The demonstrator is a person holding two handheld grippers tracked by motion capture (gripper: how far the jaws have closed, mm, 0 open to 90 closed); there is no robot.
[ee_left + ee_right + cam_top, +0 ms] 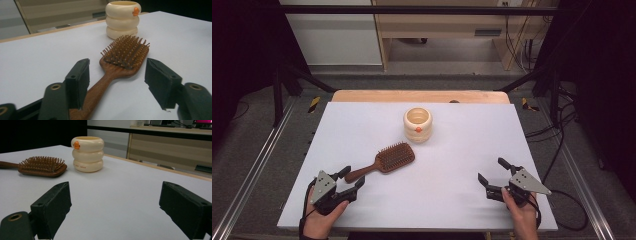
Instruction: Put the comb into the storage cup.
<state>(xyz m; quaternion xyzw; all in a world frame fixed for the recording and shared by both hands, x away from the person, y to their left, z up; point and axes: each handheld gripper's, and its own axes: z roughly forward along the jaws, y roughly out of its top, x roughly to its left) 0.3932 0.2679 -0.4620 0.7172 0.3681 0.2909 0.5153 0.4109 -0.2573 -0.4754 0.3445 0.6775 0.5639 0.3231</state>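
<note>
left tongs [351, 181] apart astride hairbrush [382, 161] handle, contact unclear | right tongs [492, 175] apart

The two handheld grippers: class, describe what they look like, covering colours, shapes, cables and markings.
The left gripper and right gripper are black, each with two blocky, flat-faced jaws, brass-coloured rivets and a grey three-cornered plate on top. A black cable trails from each. No sleeves are visible; both forearms look bare.

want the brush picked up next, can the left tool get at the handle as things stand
Probably yes. The left tool is open with the hairbrush handle already lying between its jaws, close to one of them, and nothing on the table blocks it.
</note>
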